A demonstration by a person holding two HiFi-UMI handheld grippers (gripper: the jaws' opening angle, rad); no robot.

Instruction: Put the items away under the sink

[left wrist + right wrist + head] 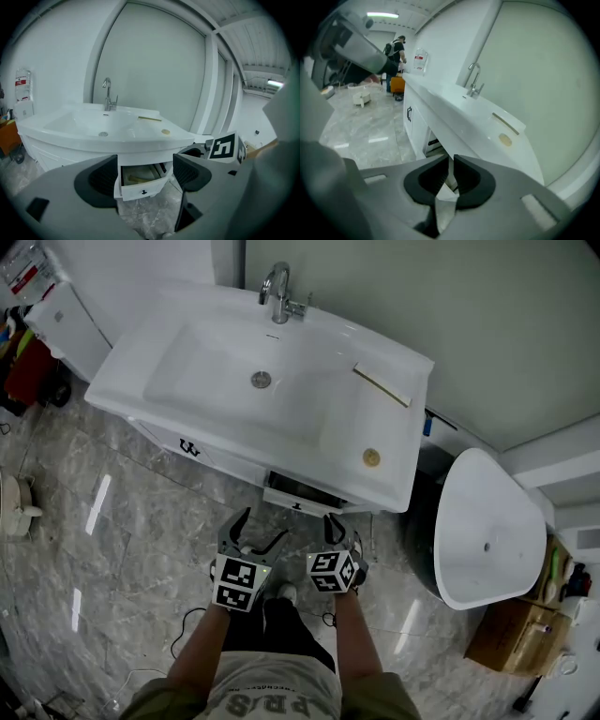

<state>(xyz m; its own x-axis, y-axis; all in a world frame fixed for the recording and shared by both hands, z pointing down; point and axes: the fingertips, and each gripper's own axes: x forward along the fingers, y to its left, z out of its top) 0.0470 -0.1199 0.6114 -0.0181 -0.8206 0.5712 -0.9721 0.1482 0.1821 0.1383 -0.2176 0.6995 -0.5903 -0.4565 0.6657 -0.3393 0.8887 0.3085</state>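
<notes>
Two items lie on the sink [323, 432]: a round tan disc [371, 457] at 4 o'clock from the drain [261, 380] and a thin wooden strip [382, 385] at 3 o'clock. Below the rim, a small drawer [302, 491] stands open. The left gripper [262, 529] has its jaws wide and empty; the right gripper [339, 531] has its jaws nearly closed on nothing.

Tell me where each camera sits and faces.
Head view: on the person's head, looking steeply down at the white ceramic sink; forearms, left tongs, right tongs show.
Left gripper view: on the left tongs, open, facing the open white drawer.
Right gripper view: on the right tongs, shut, facing along the sink.
All share the chrome faucet.
</notes>
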